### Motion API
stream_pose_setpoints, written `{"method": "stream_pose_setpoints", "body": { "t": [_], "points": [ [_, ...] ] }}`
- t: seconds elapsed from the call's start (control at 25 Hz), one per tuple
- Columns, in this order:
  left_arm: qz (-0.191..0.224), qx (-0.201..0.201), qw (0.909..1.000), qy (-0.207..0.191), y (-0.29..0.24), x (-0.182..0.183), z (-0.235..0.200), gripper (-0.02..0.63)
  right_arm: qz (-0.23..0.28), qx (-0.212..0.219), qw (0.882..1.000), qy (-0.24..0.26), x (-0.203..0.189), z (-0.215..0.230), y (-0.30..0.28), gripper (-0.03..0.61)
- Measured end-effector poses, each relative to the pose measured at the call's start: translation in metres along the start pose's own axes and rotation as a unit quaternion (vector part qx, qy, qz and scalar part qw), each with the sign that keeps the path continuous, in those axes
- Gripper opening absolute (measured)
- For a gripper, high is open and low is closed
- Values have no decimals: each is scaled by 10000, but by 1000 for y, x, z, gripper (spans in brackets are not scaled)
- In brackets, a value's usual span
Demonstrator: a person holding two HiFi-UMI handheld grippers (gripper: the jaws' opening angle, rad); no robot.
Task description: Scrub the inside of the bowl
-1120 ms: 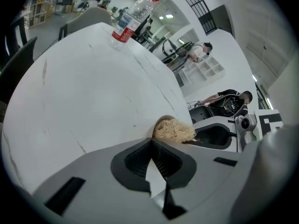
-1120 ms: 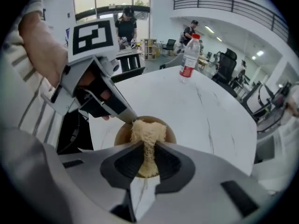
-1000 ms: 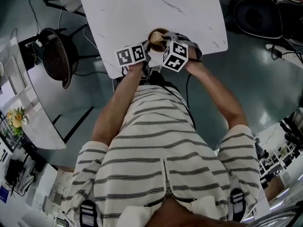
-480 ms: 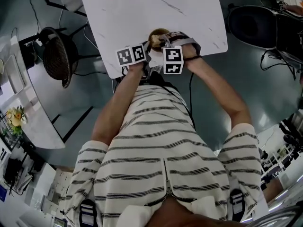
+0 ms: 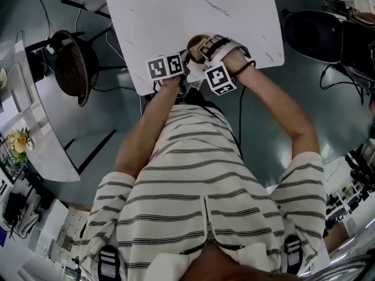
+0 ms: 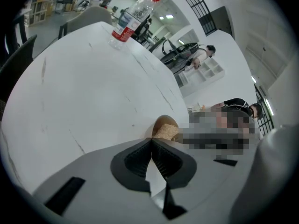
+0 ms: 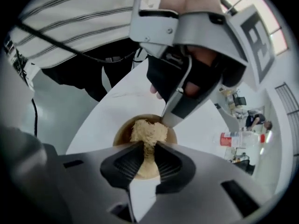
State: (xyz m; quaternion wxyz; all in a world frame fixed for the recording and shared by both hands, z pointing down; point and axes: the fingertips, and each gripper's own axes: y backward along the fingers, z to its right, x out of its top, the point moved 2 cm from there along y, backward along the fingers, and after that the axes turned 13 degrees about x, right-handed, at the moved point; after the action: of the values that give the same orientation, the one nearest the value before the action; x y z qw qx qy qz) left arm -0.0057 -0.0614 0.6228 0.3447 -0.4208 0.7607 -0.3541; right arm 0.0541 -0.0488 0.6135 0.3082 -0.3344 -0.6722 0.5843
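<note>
While the bowl [image 5: 196, 40] sits just inside the near edge of the table [image 5: 176, 10], it is gripped from both sides.

Left gripper [image 6: 152, 141]: jaws are closed narrow, pads almost together, with the bowl's rim caught at their tips. In the right gripper view the tip is seen meeting the far rim.

Right gripper [image 7: 148, 148]: jaws are drawn narrow on a tan fibrous scrubber [image 7: 147, 130]. The scrubber is pressed down inside the bowl and stands up past the rim.

Bowl: upright on the tabletop, brown outside, tan inside. It lies between the two grippers, with the person's torso just behind the table edge.

Edges and room:
- Little tabletop is left between bowl and near edge.
- A wide bare stretch of white marble is seen beyond the bowl and to both sides of it.
- A bottle [image 6: 131, 20] with a red cap stands upright near the far edge, well apart from the bowl.
- A chair [image 5: 73, 69] stands on the floor to the left, apart from the table's left edge.
- Both marker cubes are held over the near edge.
</note>
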Motion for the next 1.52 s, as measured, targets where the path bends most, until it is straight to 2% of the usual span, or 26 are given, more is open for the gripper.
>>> {"method": "stream_pose_setpoints", "body": {
  "t": [0.24, 0.64, 0.8, 1.0, 1.08, 1.16, 1.28, 1.36, 1.4, 1.52],
  "points": [
    [-8, -12, 10000, 9, 0, 0, 0, 6, 194, -216, 9995, -142, -2, -3, 2, 78],
    [3, -21, 10000, 25, 0, 1, 4, 6, 531, -188, 9894, -1338, -7, 0, 4, 78],
    [9, -23, 10000, 12, -1, 1, 3, 6, 827, 38, 9712, -2232, -9, 5, 3, 78],
    [-6, -45, 10000, 27, -1, 1, 0, 6, 1204, 254, 9363, -3289, -12, 12, 3, 78],
    [-12, -52, 10000, 47, -1, 2, 1, 6, 1348, 302, 9159, -3770, -16, 14, 4, 78],
    [-18, -80, 9999, 140, 0, 2, 3, 6, 1487, 355, 8902, -4291, -21, 16, 6, 78],
    [-15, -125, 9995, 281, 0, 3, 3, 6, 1765, 476, 8421, -5073, -28, 19, 7, 78],
    [-3, -116, 9995, 278, -1, 3, 2, 6, 2064, 608, 7970, -5644, -33, 18, 6, 78],
    [-2, -115, 9996, 274, -1, 2, 2, 6, 2246, 684, 7690, -5945, -36, 17, 5, 78],
    [-4, -135, 9995, 289, -3, 2, 1, 6, 2826, 864, 6717, -6793, -45, 15, 3, 78]
  ]
}}
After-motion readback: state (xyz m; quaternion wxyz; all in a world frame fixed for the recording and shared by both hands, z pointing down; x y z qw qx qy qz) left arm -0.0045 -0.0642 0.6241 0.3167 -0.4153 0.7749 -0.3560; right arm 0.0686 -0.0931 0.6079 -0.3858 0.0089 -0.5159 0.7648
